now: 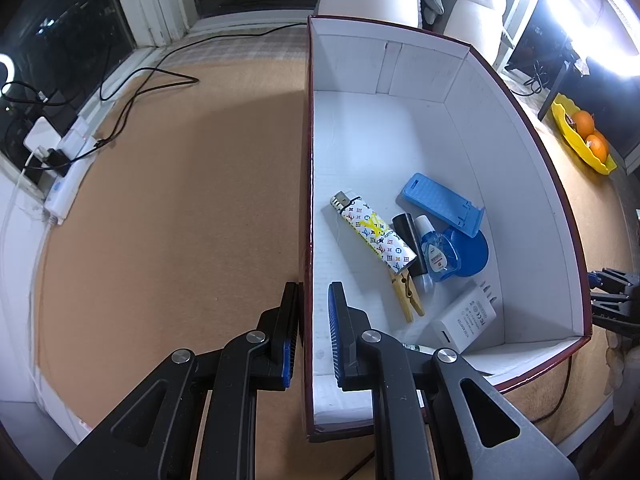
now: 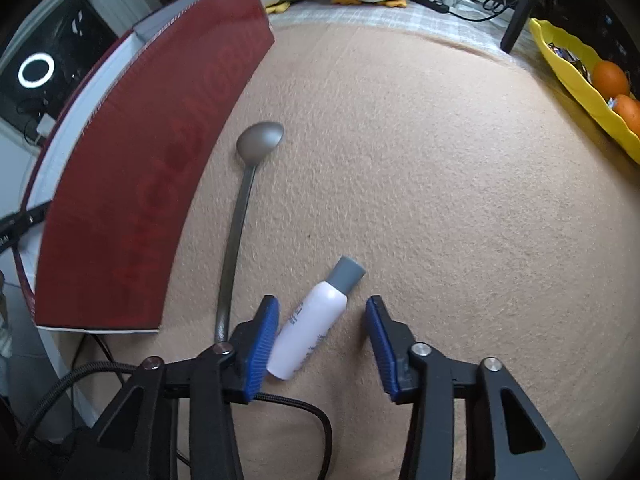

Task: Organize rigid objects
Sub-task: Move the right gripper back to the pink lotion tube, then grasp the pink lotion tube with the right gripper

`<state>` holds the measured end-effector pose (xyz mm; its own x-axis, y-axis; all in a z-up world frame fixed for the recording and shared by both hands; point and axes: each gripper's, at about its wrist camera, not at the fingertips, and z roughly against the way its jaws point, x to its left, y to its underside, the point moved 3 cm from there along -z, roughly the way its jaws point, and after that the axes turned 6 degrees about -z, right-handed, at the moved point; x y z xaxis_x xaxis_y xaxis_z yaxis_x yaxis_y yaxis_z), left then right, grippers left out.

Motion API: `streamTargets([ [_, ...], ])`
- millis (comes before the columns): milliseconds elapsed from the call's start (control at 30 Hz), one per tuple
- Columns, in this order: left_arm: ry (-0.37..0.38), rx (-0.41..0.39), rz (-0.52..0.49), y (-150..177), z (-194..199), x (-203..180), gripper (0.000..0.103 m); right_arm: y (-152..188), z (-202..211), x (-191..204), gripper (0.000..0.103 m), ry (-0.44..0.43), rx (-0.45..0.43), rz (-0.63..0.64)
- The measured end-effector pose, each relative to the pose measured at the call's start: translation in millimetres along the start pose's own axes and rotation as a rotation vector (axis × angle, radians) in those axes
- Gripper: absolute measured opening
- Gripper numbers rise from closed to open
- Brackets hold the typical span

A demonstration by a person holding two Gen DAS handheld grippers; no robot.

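Tan felt table point(image 2: 440, 200) is spreading under everything. Dark-red box point(image 1: 400, 128) with white inside is sitting on it, filling the left wrist view from 12 to 4 o'clock. Left gripper point(image 1: 312, 304) is pinching the box's near side wall, one pad outside, one inside. Lying inside, toward 4 o'clock: blue stand point(image 1: 440, 204), patterned lighter point(image 1: 376, 236), white charger point(image 1: 464, 320), wooden clothespin point(image 1: 408, 292). In the right wrist view, long metal spoon point(image 2: 240, 216) is lying beside the box's red outer wall. Right gripper point(image 2: 322, 320) is standing spread around the white bottle point(image 2: 312, 324); left pad is just beside it, right pad apart.
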<state>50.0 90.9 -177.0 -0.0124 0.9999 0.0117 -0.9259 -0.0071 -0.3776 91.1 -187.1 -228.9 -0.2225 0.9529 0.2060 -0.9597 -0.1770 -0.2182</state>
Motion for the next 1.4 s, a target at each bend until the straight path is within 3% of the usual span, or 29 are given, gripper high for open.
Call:
streamTargets([
  [200,-0.001,0.001,0.001,-0.5,-0.2,0.3,0.012,-6.5,-1.2,-1.6,0.018,0.025,-0.012,0.024],
  [700,-0.009,0.002,0.008,-0.6,-0.4,1.0,0.012,-42.5,6.2,-19.5,0.018,0.000,-0.108,-0.061],
  [1067,-0.008,-0.004,0.015,-0.6,0.3,0.5,0.012,-61.5,67.8,24.8,0.018,-0.058,-0.252,0.017],
  [1400,-0.003,-0.011,0.014,-0.1,2.7,-0.1,0.012,-64.9,88.9,80.9,0.018,-0.132,-0.296,0.111],
])
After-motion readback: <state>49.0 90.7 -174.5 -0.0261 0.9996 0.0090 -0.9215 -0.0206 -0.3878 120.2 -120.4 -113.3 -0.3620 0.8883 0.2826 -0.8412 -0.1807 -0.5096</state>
